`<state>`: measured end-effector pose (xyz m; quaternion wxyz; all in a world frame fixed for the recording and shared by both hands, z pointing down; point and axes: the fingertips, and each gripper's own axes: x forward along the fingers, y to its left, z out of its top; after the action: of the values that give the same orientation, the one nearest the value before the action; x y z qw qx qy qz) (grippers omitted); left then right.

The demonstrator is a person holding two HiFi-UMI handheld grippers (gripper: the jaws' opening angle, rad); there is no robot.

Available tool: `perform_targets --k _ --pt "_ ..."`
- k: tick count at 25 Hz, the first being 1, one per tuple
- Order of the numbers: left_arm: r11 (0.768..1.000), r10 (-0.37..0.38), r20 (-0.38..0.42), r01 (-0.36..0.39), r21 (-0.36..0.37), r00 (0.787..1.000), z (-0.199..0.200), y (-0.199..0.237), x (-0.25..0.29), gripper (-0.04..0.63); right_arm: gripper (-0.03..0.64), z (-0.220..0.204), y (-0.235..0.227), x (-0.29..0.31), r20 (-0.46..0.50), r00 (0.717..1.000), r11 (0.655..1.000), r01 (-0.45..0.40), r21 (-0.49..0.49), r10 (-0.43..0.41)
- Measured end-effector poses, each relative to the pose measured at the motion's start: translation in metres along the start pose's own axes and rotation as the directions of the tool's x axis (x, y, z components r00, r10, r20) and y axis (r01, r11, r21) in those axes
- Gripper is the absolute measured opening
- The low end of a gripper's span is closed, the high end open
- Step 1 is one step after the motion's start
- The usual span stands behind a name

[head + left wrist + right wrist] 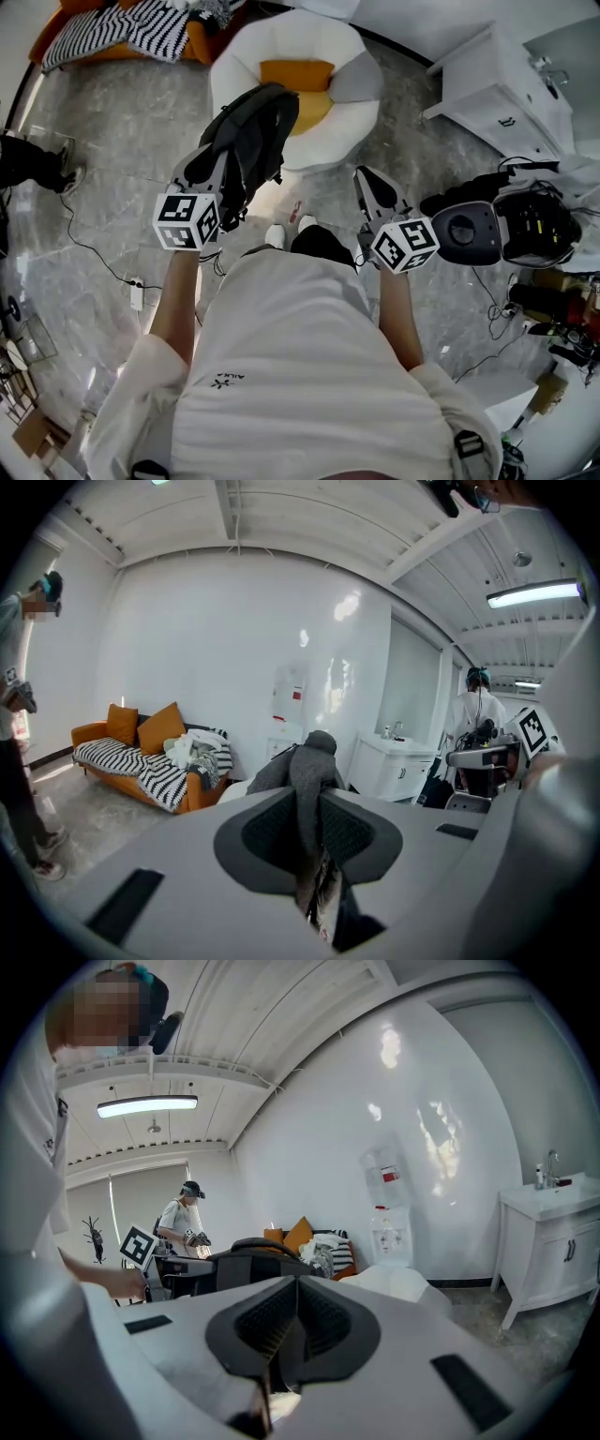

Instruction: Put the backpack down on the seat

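The dark grey backpack (255, 129) hangs in the air over the front left rim of the white round armchair (281, 36), whose seat holds an orange cushion (295, 73). My left gripper (222, 161) is shut on the backpack's grey strap (305, 785), which runs up between the pads in the left gripper view (306, 810). The bag's body (295, 761) rises just beyond the jaws. My right gripper (367, 180) is to the right of the bag, apart from it, shut with nothing between its pads (295, 1312). The backpack (239, 1251) shows to its left.
An orange sofa with a striped blanket (122, 33) stands at the back left. A white cabinet (497, 89) is at the back right. Black equipment (511, 225) sits close to my right, with cables (136, 292) on the floor. Another person's leg (28, 159) stands at the left.
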<state>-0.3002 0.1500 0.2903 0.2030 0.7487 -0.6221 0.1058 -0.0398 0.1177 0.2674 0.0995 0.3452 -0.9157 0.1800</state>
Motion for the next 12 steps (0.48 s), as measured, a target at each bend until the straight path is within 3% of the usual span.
perform_targets --k 12 --pt "1.0 0.015 -0.008 -0.015 -0.026 1.0 -0.002 0.011 0.008 0.075 0.025 0.007 -0.002 0.016 -0.024 1.0 1.0 -0.012 -0.023 0.011"
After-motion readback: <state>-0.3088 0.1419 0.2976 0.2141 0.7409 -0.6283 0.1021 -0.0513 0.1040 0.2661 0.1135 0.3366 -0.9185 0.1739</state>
